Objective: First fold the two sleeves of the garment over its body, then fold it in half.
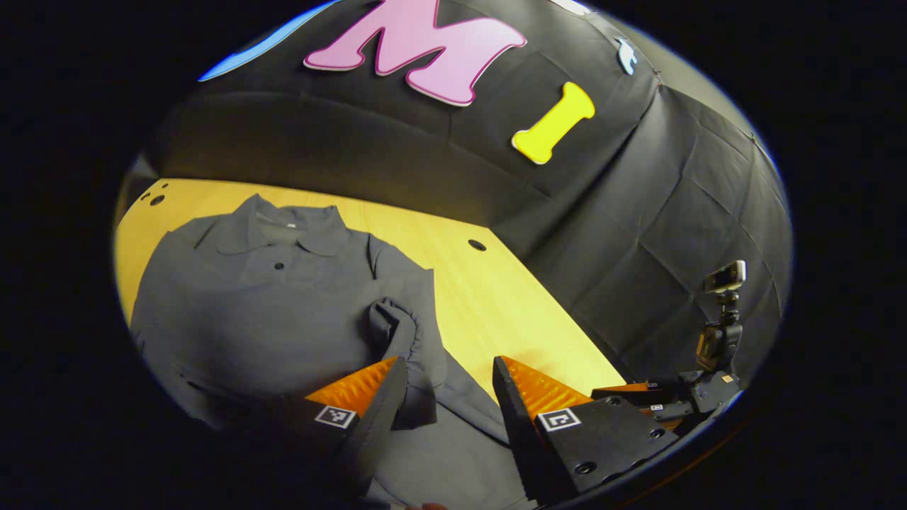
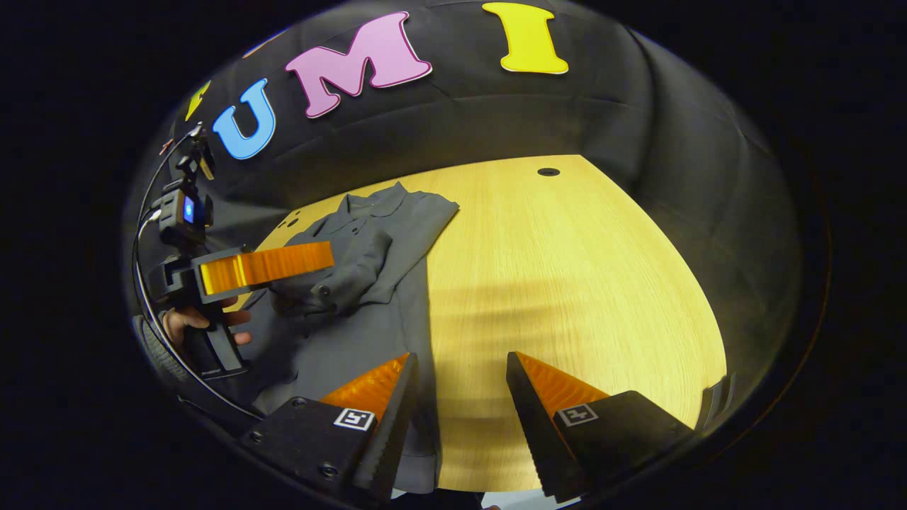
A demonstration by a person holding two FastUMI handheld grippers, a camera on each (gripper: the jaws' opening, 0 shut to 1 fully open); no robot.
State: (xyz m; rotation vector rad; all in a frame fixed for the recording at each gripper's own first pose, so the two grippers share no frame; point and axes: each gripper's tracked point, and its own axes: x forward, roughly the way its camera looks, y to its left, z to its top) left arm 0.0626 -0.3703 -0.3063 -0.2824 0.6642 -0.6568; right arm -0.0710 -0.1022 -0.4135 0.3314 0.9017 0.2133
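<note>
L gripper point(image 1: 449, 386) was wide open, holding nothing, fingers over the shirt point(image 1: 269, 319) w/ the folded sleeve point(image 1: 400, 333) between them. R gripper point(image 2: 459, 393) also wide open, empty, above the table point(image 2: 567, 283) by the shirt's edge. Shirt lay flat on the table, one sleeve across its body.
</note>
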